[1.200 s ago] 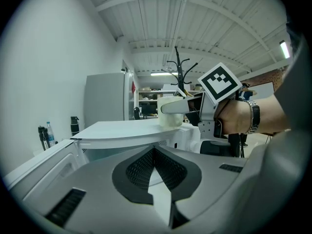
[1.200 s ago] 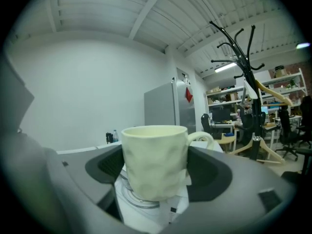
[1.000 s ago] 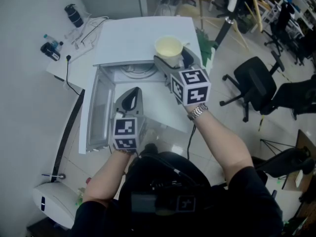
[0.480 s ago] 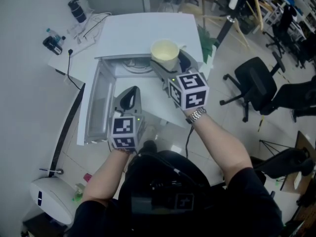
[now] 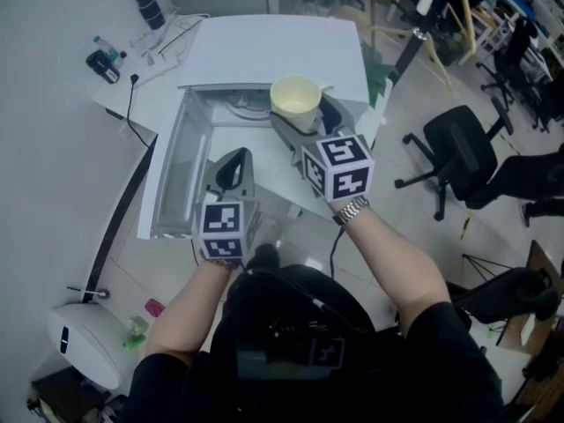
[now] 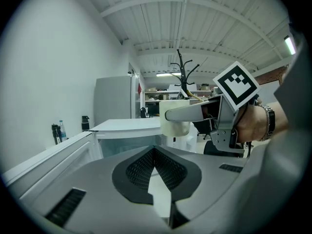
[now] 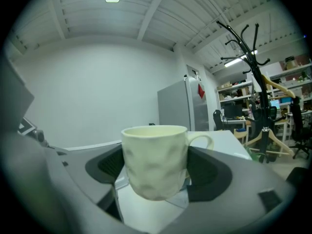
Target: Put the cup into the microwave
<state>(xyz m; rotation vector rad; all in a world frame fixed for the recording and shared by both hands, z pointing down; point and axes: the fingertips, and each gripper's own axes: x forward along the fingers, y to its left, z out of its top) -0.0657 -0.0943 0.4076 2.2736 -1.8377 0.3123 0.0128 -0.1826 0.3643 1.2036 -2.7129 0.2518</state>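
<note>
Cup [image 7: 155,155] is upright, mouth up, handle out right, clamped in the right gripper [image 5: 300,120] at the open microwave's [image 5: 264,51] front right edge; left gripper [image 5: 233,171] clenched shut on nothing.

The white worktop [image 5: 152,93] carries a white microwave [image 5: 273,47] with its door open, a dark flask [image 5: 150,7], a small bottle [image 5: 99,44] and loose cables [image 5: 172,38].

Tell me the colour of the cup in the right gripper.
Pale cream, with a dimpled surface; the cup shows best in the right gripper view.
</note>
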